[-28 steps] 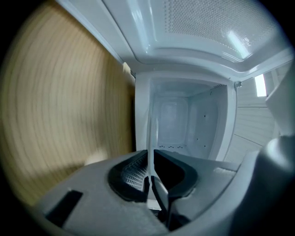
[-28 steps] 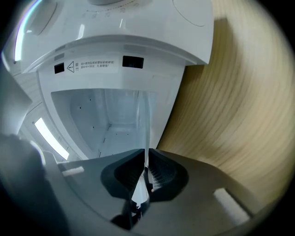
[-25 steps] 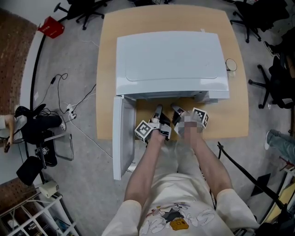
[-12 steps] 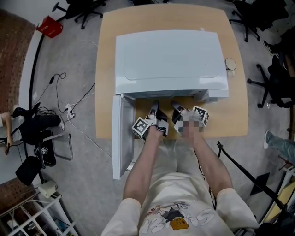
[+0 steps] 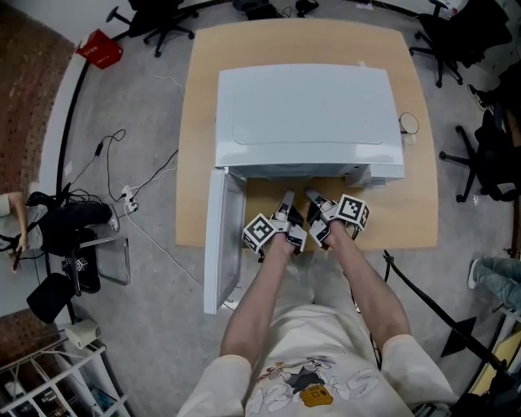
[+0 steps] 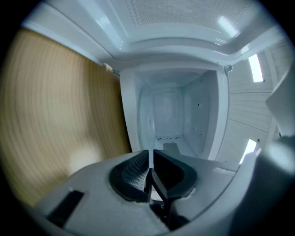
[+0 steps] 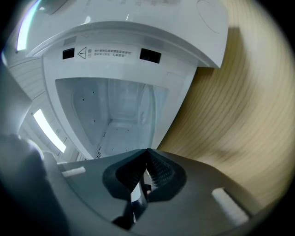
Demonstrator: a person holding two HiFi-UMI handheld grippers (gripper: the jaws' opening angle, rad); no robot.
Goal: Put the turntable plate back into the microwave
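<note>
Microwave [image 5: 309,114] centred on table [image 5: 195,122], door [image 5: 221,244] swung open over the front edge, office chairs [image 5: 155,16] beyond the far corners, left gripper [image 5: 286,198] jaws a sliver apart, right gripper [image 5: 310,194] jaws together, both empty at the opening, only gripper views show the cavity [image 6: 168,115], turntable plate not discernible.

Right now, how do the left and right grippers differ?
The left gripper has jaws a slit apart; the right gripper has them shut. The left gripper is nearer the open door than the right gripper. Both are empty and point into the microwave.
</note>
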